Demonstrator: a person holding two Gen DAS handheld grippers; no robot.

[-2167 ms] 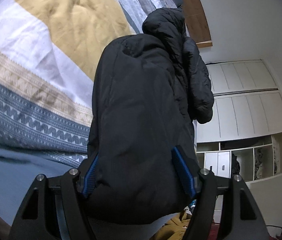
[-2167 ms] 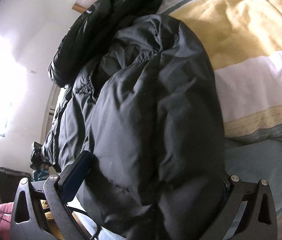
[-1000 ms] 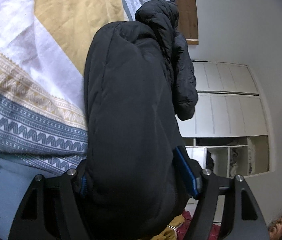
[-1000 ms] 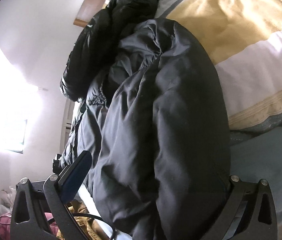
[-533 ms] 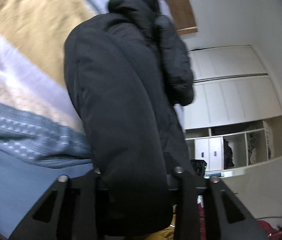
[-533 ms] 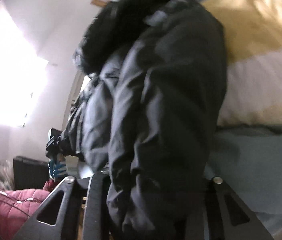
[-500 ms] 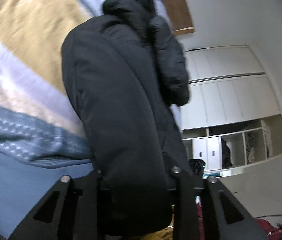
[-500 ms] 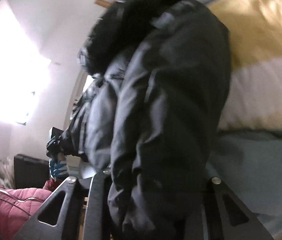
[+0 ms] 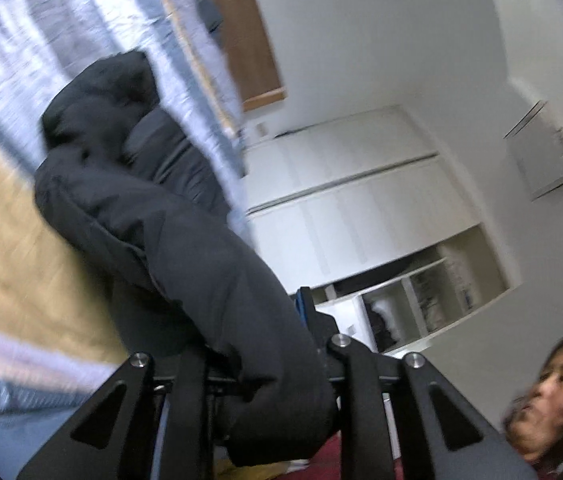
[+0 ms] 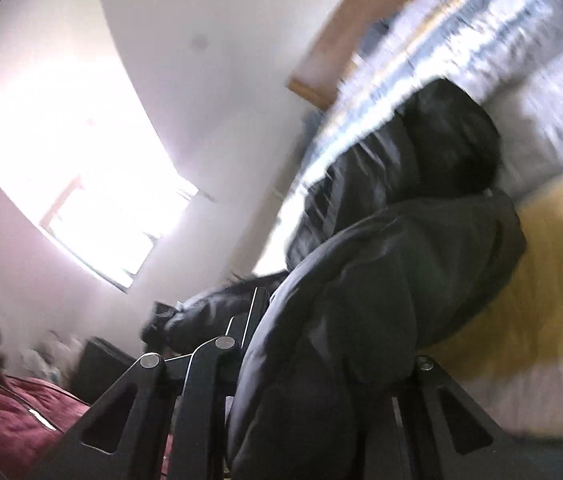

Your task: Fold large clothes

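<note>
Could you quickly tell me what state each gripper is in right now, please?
Left gripper: jaws closing on the near edge of the black jacket, fabric pinched between them.
Right gripper: shut on the black jacket.

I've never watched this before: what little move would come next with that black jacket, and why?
Probably carry the gripped edge forward over the rest. Both the left gripper and right gripper pinch the black jacket, whose far end lies on the bedspread.

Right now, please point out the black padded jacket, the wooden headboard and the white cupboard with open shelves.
black padded jacket (image 9: pixel 185 264): left wrist view, on its folded body.
wooden headboard (image 9: pixel 241 40): left wrist view, on its flat panel.
white cupboard with open shelves (image 9: pixel 345 216): left wrist view, on its closed doors.
</note>
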